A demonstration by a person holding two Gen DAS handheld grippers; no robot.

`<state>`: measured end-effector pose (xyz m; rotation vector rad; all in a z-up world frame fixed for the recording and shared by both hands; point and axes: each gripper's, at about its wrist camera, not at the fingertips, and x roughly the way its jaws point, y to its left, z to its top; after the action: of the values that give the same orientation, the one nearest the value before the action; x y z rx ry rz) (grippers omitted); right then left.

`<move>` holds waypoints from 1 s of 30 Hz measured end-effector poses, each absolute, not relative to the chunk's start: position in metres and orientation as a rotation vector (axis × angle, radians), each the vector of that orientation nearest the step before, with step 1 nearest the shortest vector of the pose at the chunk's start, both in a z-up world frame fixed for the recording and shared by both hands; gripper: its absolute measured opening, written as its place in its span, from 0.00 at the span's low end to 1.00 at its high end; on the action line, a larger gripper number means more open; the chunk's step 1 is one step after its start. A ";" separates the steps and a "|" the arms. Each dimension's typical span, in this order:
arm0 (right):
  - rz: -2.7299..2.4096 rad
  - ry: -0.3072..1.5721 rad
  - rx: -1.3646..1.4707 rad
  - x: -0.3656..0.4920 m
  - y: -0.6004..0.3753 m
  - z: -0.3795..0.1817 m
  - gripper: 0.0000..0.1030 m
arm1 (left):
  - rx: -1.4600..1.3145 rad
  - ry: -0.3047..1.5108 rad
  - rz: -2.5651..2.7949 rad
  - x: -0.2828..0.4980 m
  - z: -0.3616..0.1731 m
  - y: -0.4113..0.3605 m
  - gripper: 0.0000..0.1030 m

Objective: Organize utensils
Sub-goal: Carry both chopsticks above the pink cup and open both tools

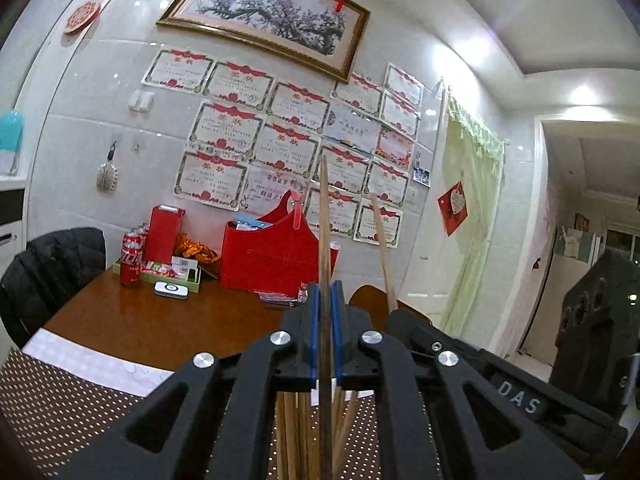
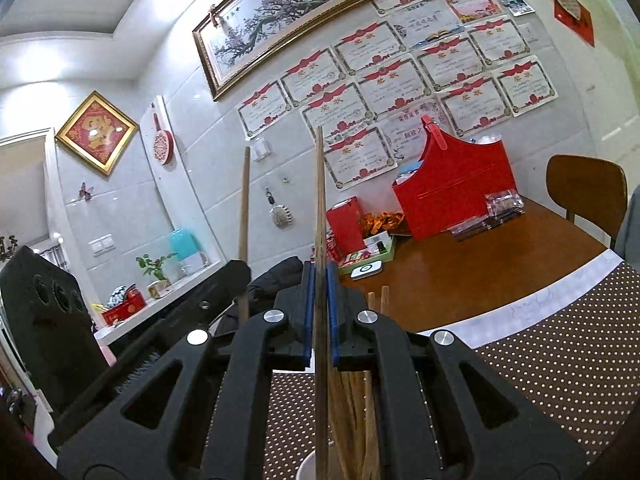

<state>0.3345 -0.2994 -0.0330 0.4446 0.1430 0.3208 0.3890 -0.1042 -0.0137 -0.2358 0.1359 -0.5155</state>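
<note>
Closest to each camera, a black two-finger gripper is clamped on a single wooden chopstick held upright. The left gripper pinches one chopstick between its blue pads; the right gripper pinches another chopstick the same way. Each gripper shows in the other's view, just beside it.

Directly below them, a bundle of chopsticks stands in what looks like a white cup, only its rim visible, on a brown dotted placemat.

Beyond lies a wooden table with a red basket, a cola can and a chair against a tiled wall.

The step in hand appears to be sorting chopsticks, one per gripper, at the cup. Whether they are going in or coming out cannot be told. If going in, the next move calls for lowering each stick straight down, then releasing.
</note>
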 end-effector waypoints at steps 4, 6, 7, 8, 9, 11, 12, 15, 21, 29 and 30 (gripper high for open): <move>0.281 0.142 0.432 0.335 -0.295 -0.047 0.06 | -0.258 0.154 -0.503 0.399 -0.032 -0.101 0.06; 0.252 0.130 0.435 0.333 -0.295 -0.052 0.06 | -0.257 0.173 -0.499 0.402 -0.041 -0.101 0.06; 0.243 0.123 0.437 0.332 -0.296 -0.054 0.06 | -0.257 0.177 -0.498 0.402 -0.044 -0.101 0.06; 0.234 0.118 0.441 0.331 -0.296 -0.056 0.06 | -0.258 0.182 -0.498 0.403 -0.047 -0.100 0.06; 0.231 0.117 0.442 0.331 -0.296 -0.057 0.06 | -0.259 0.184 -0.494 0.405 -0.049 -0.099 0.06; 0.231 0.119 0.436 0.333 -0.293 -0.059 0.06 | -0.267 0.187 -0.492 0.405 -0.052 -0.097 0.06; 0.231 0.119 0.432 0.334 -0.292 -0.060 0.06 | -0.272 0.188 -0.493 0.406 -0.053 -0.096 0.06; 0.224 0.116 0.433 0.337 -0.289 -0.063 0.06 | -0.273 0.187 -0.495 0.406 -0.055 -0.095 0.06; 0.205 0.131 0.412 0.339 -0.280 -0.076 0.07 | -0.259 0.188 -0.498 0.406 -0.062 -0.093 0.06; 0.144 0.122 0.489 0.310 -0.303 -0.083 0.90 | -0.282 0.272 -0.506 0.405 -0.077 -0.083 0.53; 0.143 0.113 0.485 0.304 -0.306 -0.079 0.90 | -0.289 0.265 -0.505 0.402 -0.075 -0.081 0.67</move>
<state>0.3037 -0.3060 -0.0794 0.4846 0.1134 0.1434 0.4019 -0.0805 -0.0746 -0.2886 0.2651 -0.5045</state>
